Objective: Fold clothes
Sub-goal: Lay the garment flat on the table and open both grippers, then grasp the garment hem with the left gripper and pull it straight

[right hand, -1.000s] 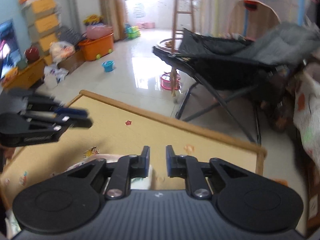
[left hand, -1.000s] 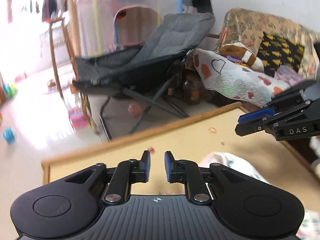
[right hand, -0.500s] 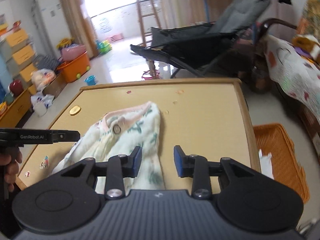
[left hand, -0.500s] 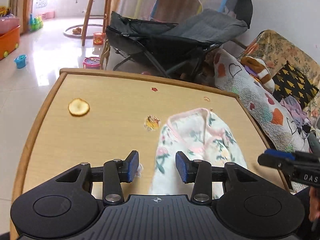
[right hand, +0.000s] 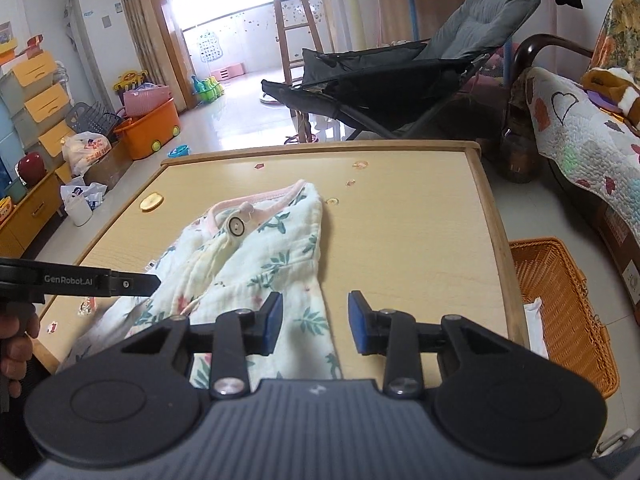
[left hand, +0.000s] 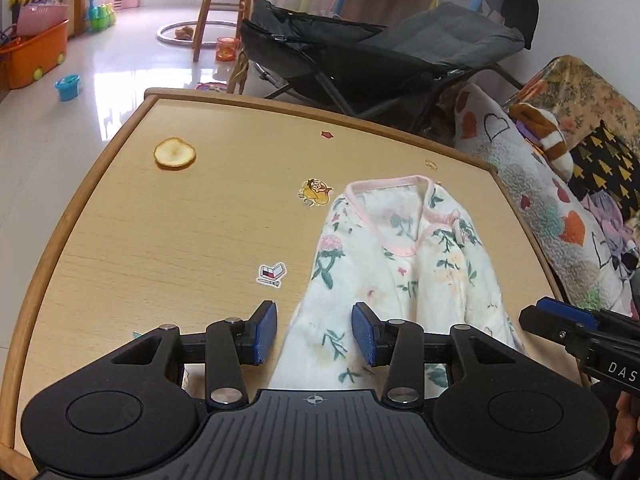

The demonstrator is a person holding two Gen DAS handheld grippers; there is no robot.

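- A second ago both of your cameras looked out across the room with only the far end of the table below them; now both look down on the white, floral-printed baby garment with pink neck trim (left hand: 404, 252), so you have brought both tools down to the work.
- The garment lies bunched lengthwise on the light wooden table with a raised rim (left hand: 120, 216), toward its right half, neckline at the far end and the near end running under your tools.
- Your left gripper (left hand: 314, 334) has spread its jaws from nearly together to a moderate gap. The garment's left edge shows between the blue pads, but they press on nothing.
- Your right gripper (right hand: 314, 322) has parted its jaws the same way. The garment's right edge lies below the gap, and the pads are clear of the cloth.
- This reads as the set-up for a grasp: nothing is held yet and no fold is begun.
- The cloth looks soft and rumpled, so you will likely need to pinch the near corners and spread it flat first.
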